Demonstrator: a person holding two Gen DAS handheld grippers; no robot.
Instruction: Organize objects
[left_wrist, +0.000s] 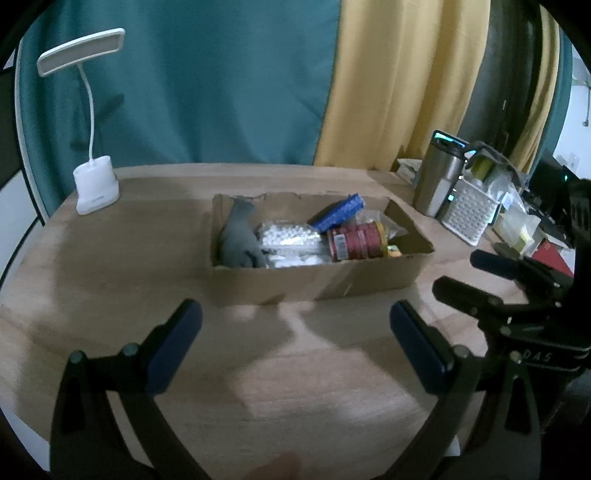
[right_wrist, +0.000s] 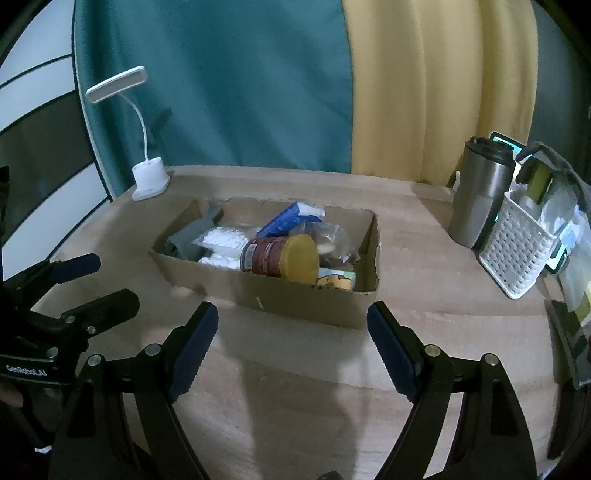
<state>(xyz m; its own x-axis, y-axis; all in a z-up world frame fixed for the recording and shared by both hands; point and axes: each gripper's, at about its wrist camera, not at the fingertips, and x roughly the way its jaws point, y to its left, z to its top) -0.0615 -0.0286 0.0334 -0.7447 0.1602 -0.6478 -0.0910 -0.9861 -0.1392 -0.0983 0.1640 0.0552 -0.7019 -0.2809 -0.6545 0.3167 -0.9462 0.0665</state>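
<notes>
We hold the left gripper (left_wrist: 295, 321) and the right gripper (right_wrist: 291, 325) spread wide and empty above the wooden table (left_wrist: 110, 266), just short of the cardboard box (left_wrist: 314, 277). Inside it a red canister (right_wrist: 273, 254) lies on its side — long axis along the box, yellow lid (right_wrist: 300, 258) toward the right end — beside a grey glove (left_wrist: 240, 236), a white bubble-wrapped packet (left_wrist: 291, 240) and a blue box (left_wrist: 338, 212).

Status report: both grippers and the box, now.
Left gripper open, empty. Right gripper open, empty. Cardboard box ahead on table, holding red can, blue pack, grey glove. Nothing between.
</notes>
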